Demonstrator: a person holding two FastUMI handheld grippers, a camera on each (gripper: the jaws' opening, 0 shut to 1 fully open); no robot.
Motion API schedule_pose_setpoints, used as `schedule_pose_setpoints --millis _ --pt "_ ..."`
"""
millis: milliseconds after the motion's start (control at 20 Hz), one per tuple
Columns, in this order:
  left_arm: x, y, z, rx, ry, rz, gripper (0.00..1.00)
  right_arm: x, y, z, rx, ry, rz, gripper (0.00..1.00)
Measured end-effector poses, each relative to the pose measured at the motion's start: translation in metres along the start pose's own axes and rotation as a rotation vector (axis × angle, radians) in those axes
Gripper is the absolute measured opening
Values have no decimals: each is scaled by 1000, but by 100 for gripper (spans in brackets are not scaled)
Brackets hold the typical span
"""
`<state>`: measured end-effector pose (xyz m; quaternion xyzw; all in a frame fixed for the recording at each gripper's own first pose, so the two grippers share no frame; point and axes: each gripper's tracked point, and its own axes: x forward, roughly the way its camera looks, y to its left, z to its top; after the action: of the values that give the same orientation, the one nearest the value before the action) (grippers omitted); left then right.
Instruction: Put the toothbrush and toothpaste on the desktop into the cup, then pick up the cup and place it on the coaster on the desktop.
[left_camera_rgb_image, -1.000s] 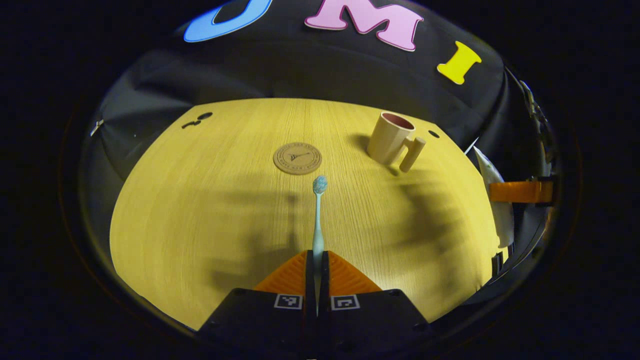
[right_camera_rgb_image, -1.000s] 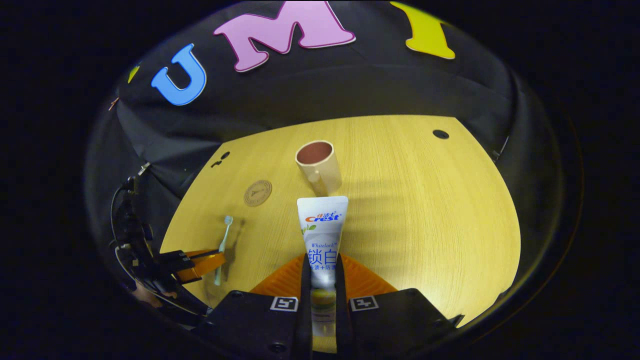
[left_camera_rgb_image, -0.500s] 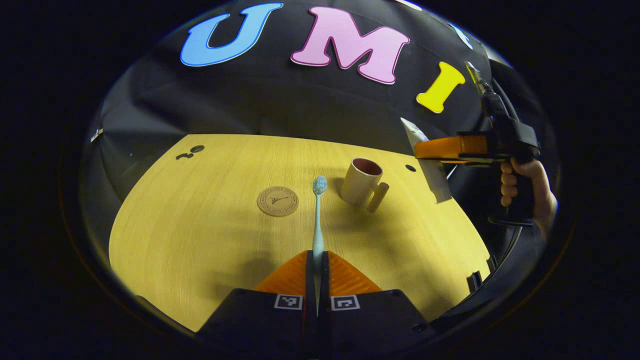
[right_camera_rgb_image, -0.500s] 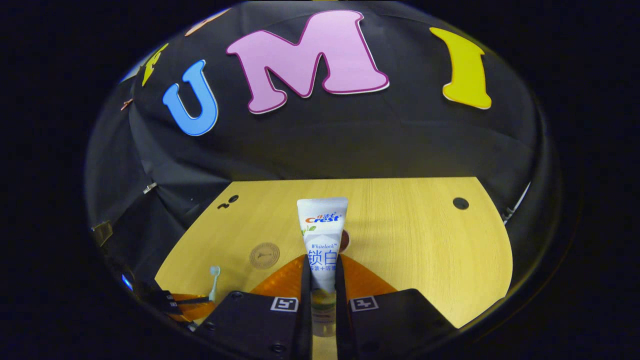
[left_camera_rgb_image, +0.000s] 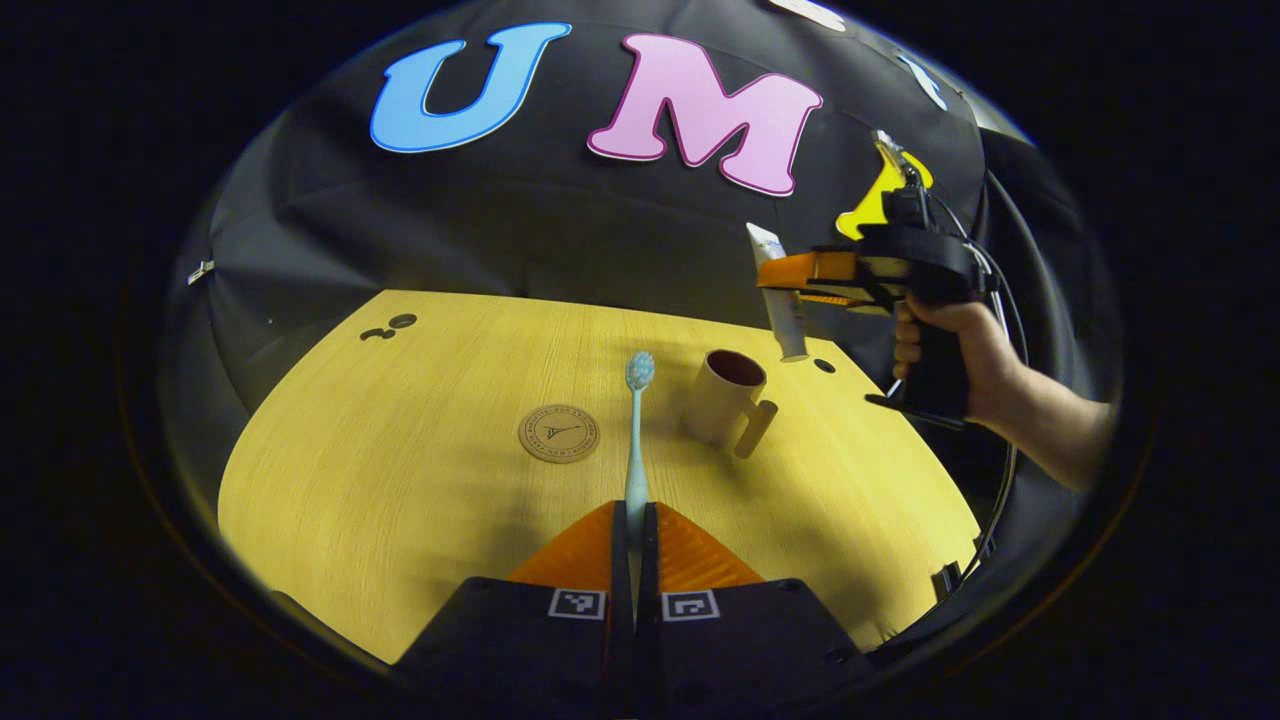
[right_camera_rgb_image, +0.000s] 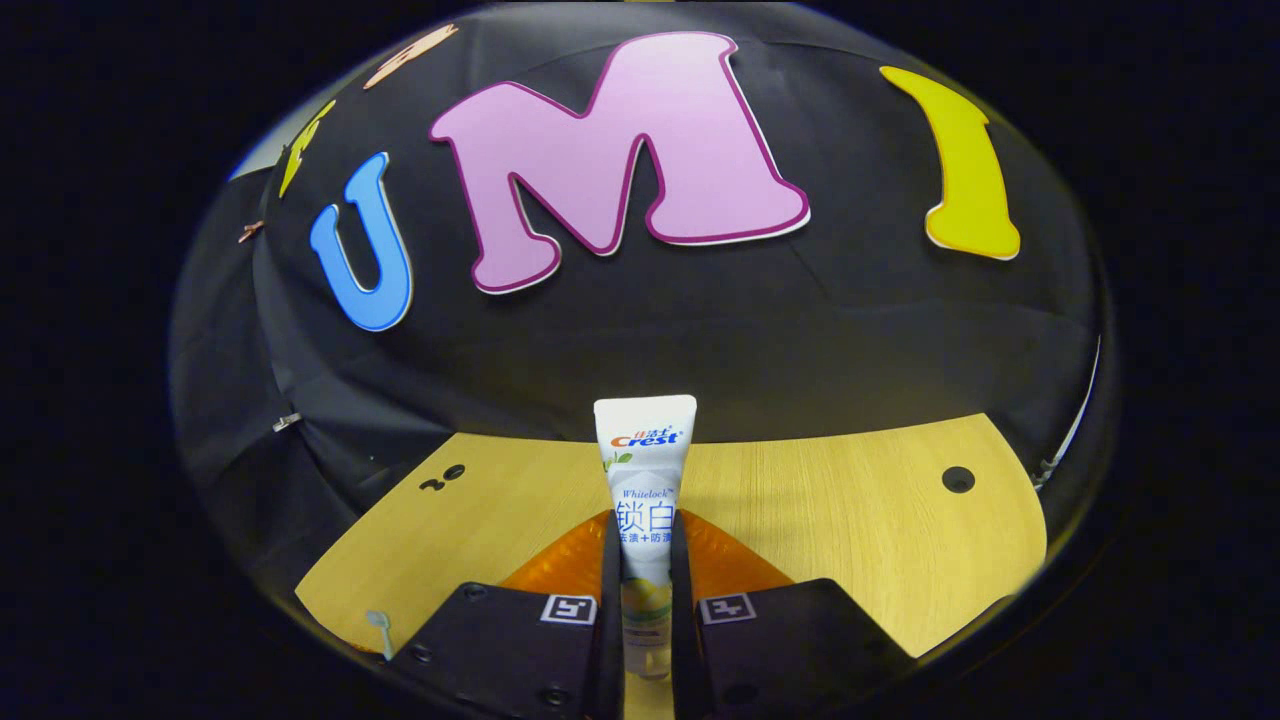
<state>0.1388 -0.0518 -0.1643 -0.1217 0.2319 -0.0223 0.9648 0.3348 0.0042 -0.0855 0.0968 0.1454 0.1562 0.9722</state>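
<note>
Wooden desktop (left_camera_rgb_image: 400, 470) under booth light, black cloth wall behind. My left gripper (left_camera_rgb_image: 634, 530) is clamped on the toothbrush (left_camera_rgb_image: 634, 440) handle; the brush runs straight ahead of the fingers, head up, with the coaster (left_camera_rgb_image: 559, 433) just left of it and the cup (left_camera_rgb_image: 727, 398) ahead to the right. My right gripper (right_camera_rgb_image: 645, 560) pinches the toothpaste (right_camera_rgb_image: 645, 470) low on the tube, which stands up from the fingers. From the left gripper view I see that tube hanging in the air above and slightly beyond the cup mouth, a hand (left_camera_rgb_image: 960, 360) on the grip.

Risks, as I judge them: the cup mouth is narrow and the tube wide, so a drop from this height could catch the rim and tip the cup, or bounce out. The cup lies under my right gripper's line of sight, so I would be aligning blind. The long brush could lever the cup over if it goes in at a slant.

Hard to make out: which end of the tube points down; whether it is truly centred over the cup; a sliver of brush head at the lower left edge of the right gripper view.
</note>
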Motion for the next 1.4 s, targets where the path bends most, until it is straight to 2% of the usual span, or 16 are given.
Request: schedule_pose_setpoints --millis 350,850,1100,1150,1200,1250,1300,1400 --pt "15 1 2 -22 -52 33 6 41 -3 -6 -8 -135 -4 22" --pt "35 -20 6 -38 -38 -9 6 47 -6 -55 -37 -133 11 23" --pt "38 -25 4 -51 -36 -12 6 49 -7 -72 -31 -137 44 23" --pt "38 -27 4 -56 -37 -14 6 49 -10 -74 -43 -135 36 17" --pt "38 -31 3 -60 -38 -19 6 47 -9 -76 -41 -133 42 25" --pt "38 -34 3 -63 -38 -22 6 55 2 -77 -38 -126 48 27" --pt "38 -38 4 -62 -40 -28 6 55 2 -83 -40 -109 50 24" --pt "38 -44 7 -60 -49 -37 6 51 3 -81 -56 -122 57 43"
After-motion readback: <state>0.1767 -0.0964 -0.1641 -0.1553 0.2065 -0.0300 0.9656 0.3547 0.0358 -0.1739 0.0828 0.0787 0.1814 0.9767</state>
